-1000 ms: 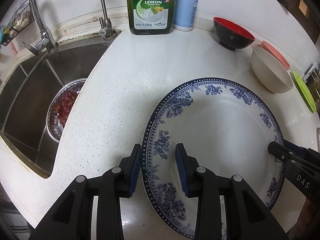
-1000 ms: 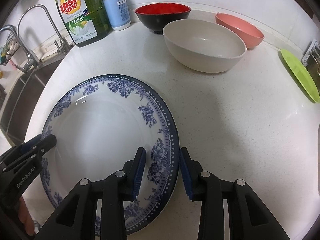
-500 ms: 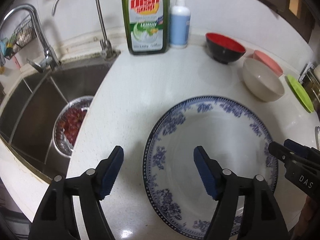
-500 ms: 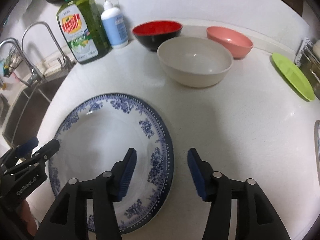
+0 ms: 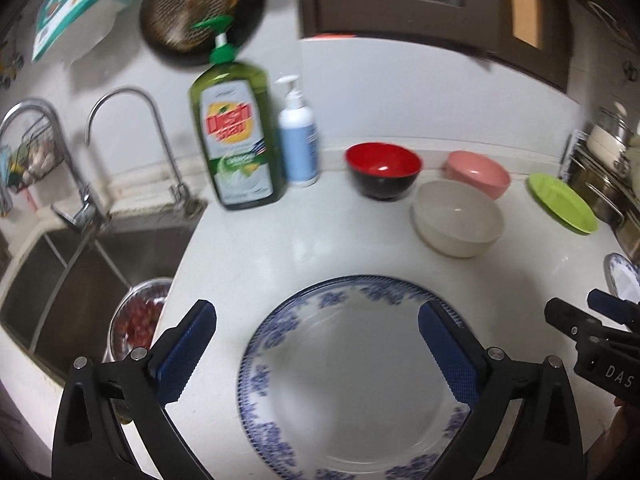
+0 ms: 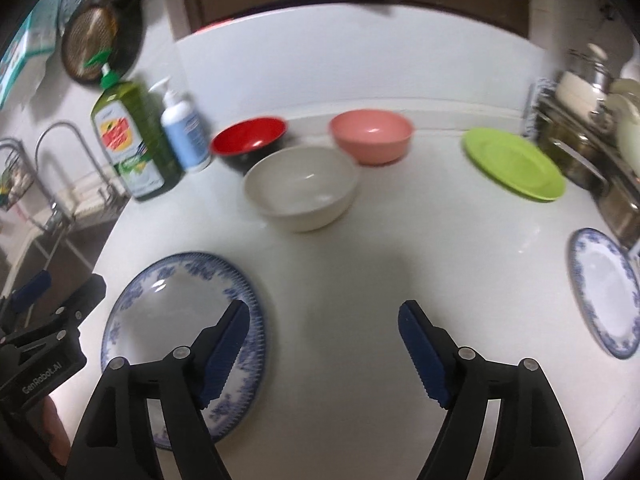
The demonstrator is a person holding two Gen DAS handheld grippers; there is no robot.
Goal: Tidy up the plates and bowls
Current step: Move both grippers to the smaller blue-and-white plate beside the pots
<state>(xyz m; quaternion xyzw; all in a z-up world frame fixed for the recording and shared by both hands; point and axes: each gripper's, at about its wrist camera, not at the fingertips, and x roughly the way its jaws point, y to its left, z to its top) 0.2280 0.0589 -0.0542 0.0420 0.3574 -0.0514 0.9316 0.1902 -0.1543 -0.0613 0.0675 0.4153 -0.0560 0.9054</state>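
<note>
The large blue-patterned plate [image 5: 352,376] lay flat on the white surface [image 6: 360,280] beside the sink [image 5: 80,272], with the left claw [image 5: 316,344] and right claw [image 6: 324,340] both spread apart above it, holding nothing. Glazed, stiff and probably heavy, slippery and breakable, it would best be gripped at opposite rim edges; bowls [image 6: 300,188] and further plates [image 6: 514,162] stood farther right.

Soft indoor light is glaring off the white worktop [image 6: 360,280]; motion blur is smearing both views, fisheye edges darkening.
</note>
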